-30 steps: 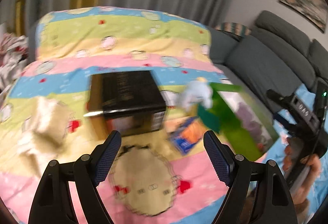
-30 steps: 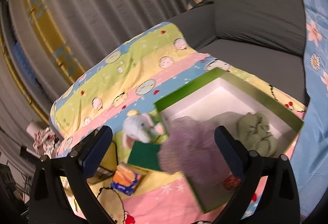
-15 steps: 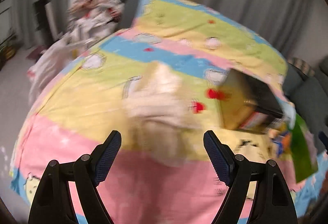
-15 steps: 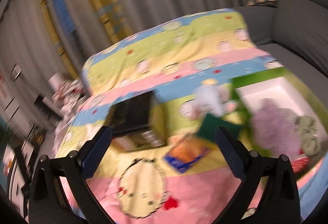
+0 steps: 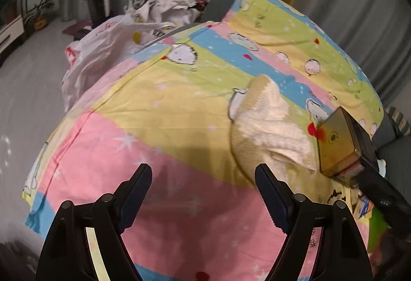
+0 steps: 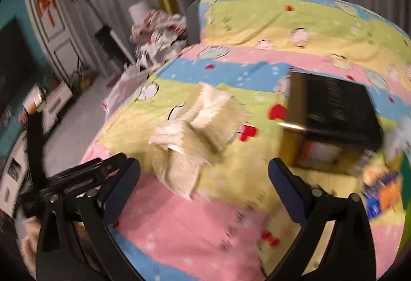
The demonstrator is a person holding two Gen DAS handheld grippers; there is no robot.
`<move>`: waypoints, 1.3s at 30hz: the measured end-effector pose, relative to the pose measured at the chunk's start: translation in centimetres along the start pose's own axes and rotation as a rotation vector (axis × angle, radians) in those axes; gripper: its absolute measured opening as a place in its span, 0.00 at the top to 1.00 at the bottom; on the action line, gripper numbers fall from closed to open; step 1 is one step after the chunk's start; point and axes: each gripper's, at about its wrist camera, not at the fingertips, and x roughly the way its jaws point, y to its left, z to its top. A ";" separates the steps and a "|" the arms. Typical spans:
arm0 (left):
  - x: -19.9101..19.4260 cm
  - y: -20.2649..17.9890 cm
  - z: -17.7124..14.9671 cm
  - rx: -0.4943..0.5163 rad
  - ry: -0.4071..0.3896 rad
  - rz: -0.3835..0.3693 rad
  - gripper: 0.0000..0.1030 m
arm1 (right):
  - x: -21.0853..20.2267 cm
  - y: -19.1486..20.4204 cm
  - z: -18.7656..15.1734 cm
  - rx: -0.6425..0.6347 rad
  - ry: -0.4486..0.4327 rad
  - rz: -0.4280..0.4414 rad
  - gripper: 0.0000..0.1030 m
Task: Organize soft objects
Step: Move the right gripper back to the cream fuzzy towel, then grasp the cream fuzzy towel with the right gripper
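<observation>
Both grippers open and empty over the bed

Cream knitted cloth (image 5: 267,132) lies crumpled beside the black-and-gold box (image 5: 341,142), at one o'clock from the left gripper (image 5: 203,193), eleven o'clock from the right gripper (image 6: 205,186), long axis running up-right.

1. The left gripper (image 5: 203,193) has a glossy black plastic frame, forked into two angular arms.
2. Its fingers (image 5: 136,193) carry dark navy ribbed pads with fine teeth along the inner edge.
3. Round silver screw heads sit at the pivots of each arm.
4. A pale yellow strip shows on its lower left arm.
5. The right gripper (image 6: 204,193) is built the same: black frame, navy textured fingers (image 6: 287,191), silver screws.
6. Small white lettering runs along a black bar, too blurred to read.
</observation>
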 end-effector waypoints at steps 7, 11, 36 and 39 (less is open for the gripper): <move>0.2 2.8 0.6 -0.088 0.011 0.061 0.21 | 7.1 3.2 0.4 -0.131 0.077 0.006 0.03; 0.2 4.0 1.0 -0.125 0.022 0.024 0.21 | 9.3 3.8 0.0 -0.184 0.120 -0.023 0.03; -0.3 2.2 0.8 -0.067 0.026 0.033 0.21 | -0.3 1.5 -3.4 -0.081 0.170 0.123 0.88; -0.5 1.8 0.6 -0.054 0.032 0.007 0.21 | -1.8 1.6 -4.5 -0.064 0.222 0.183 0.88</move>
